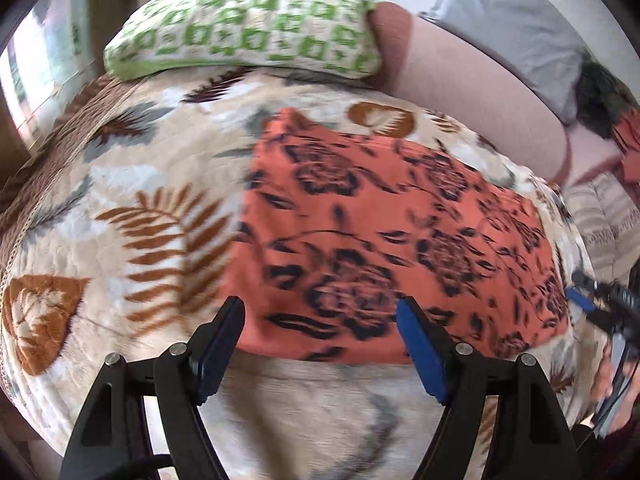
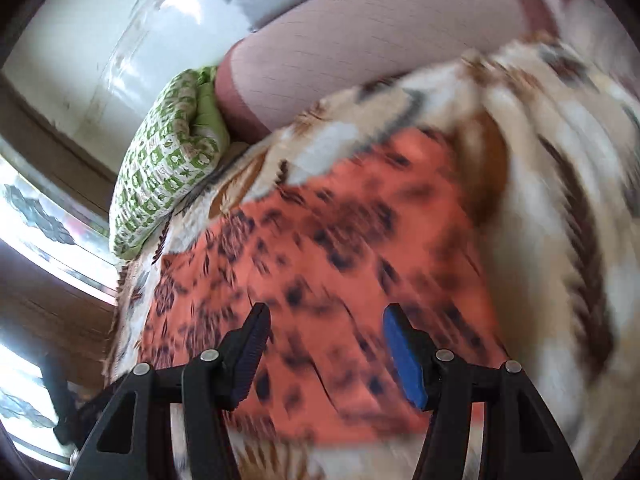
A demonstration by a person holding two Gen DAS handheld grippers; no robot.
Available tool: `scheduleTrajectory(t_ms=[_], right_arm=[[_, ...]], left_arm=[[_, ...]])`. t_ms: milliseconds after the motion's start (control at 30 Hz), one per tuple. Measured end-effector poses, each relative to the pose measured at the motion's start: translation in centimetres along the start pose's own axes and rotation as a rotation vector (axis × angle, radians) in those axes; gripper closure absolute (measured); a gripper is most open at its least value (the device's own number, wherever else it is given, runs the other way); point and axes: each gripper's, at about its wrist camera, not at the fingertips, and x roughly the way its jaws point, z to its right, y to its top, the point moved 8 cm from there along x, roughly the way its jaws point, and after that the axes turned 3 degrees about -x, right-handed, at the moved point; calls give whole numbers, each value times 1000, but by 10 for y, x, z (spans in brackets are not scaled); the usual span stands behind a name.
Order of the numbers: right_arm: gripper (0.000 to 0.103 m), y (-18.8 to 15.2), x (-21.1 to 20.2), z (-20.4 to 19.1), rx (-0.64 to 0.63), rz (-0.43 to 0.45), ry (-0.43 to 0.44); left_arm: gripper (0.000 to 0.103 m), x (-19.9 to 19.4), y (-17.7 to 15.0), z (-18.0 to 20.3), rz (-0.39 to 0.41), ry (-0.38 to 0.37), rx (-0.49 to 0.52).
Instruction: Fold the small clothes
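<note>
One orange floral garment (image 1: 392,224) on hand, spread flat as a rough rectangle on the leaf-patterned blanket (image 1: 132,200) covering the bed, toward the right of the blanket in the left wrist view. Judged part folded at most: outline tidy and edges straight, but layers underneath not discernible, so number of folds already made cannot be stated. Not yet a compact bundle; at least one further fold judged outstanding, then setting aside. Near hem lying just ahead of both tools. Left tool (image 1: 320,344) jaws spread wide, empty, poised over the near left portion of the cloth, contact with it not confirmed. Right tool (image 2: 326,344) likewise spread wide, empty, above the near edge of the same garment; right wrist view heavily blurred, so touching or apart cannot be told. Count: garments to fold, one seen; tools, two; blankets, one; green-and-white patterned pillow (image 1: 248,24), one, at the far end of the bed, resting on the blanket edge; pinkish bedding (image 1: 472,92) beside the pillow, one piece; grey cloth (image 1: 508,28) beyond it, one piece, nature unclear. No finished stack of folded clothes visible in either view.
</note>
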Motion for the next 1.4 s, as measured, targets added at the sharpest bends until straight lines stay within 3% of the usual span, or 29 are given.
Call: scheduleTrajectory(t_ms=[133, 300, 567, 700, 967, 1067, 1133, 1167, 1200, 1233, 1267, 1400], right_arm=[[40, -34, -27, 26, 122, -5, 84], [37, -60, -36, 49, 254, -2, 156], [32, -71, -19, 74, 478, 36, 289], [32, -70, -4, 76, 523, 35, 296], [31, -48, 18, 79, 564, 62, 287], [31, -38, 25, 82, 577, 111, 278], [31, -32, 31, 79, 568, 123, 250], [36, -29, 32, 76, 551, 133, 242], [58, -27, 34, 73, 526, 132, 229], [72, -28, 37, 72, 516, 124, 219], [77, -30, 38, 74, 521, 122, 208], [83, -37, 29, 79, 517, 146, 190]], left_arm=[[25, 3, -11, 12, -36, 22, -26], [24, 1, -34, -1, -61, -18, -185], [24, 7, -55, -45, -120, -86, -442], [24, 21, -54, -44, -150, -138, -508], [25, 38, -25, -45, -84, -211, -643], [26, 45, -19, -50, -54, -208, -674], [36, 47, -18, -54, -22, -191, -688], [51, 49, -18, -55, -19, -175, -688], [66, 48, -20, -58, -15, -160, -682], [69, 49, -21, -60, -11, -166, -672], [74, 49, -21, -61, -7, -182, -666], [89, 41, -20, -63, 12, -199, -646]])
